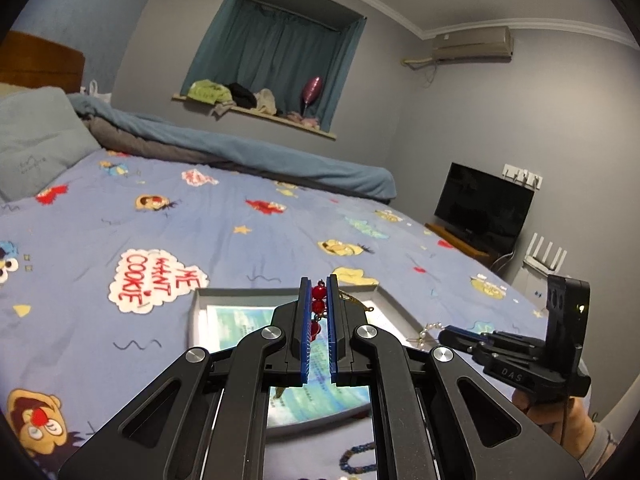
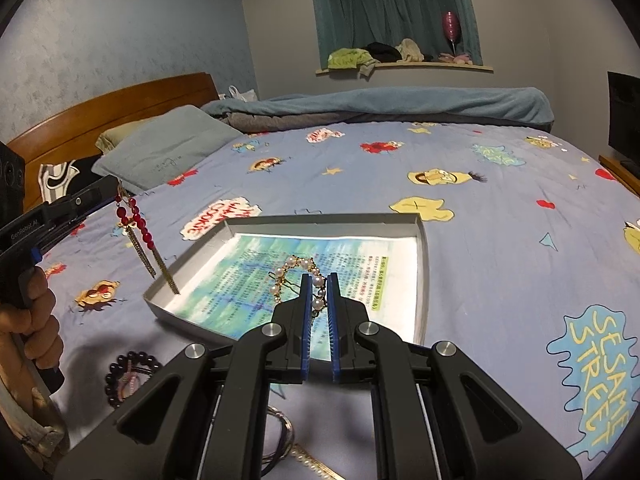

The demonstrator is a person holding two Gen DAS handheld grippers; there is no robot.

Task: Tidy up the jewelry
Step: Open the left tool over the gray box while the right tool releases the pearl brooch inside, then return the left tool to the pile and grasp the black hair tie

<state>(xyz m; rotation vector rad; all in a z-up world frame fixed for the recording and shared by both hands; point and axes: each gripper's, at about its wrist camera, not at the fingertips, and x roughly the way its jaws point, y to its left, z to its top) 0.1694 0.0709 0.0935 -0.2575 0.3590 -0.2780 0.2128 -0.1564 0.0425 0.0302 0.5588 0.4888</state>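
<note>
Our left gripper (image 1: 319, 286) clamps the red bead earring (image 2: 138, 224), chains dangling over the tray (image 2: 420, 240); right gripper (image 2: 319, 280) pinches the pearl hairpin (image 2: 298, 266) for drop-in.

A bed (image 2: 500, 248) is covered by a blue sheet printed with cartoon figures and speech bubbles. A shallow grey box lid (image 2: 422, 240), lined with a printed blue-green paper, is set on the sheet near its front edge. A dark beaded bracelet (image 2: 120, 376) is laid on the sheet to the left of the lid, and a pearl strand (image 2: 304, 460) and thin bangles (image 2: 286, 432) are seen just before it. A grey-blue pillow (image 2: 168, 148) is placed by the wooden headboard (image 2: 120, 100), and a folded blue blanket (image 2: 400, 104) is spread along the far side.
</note>
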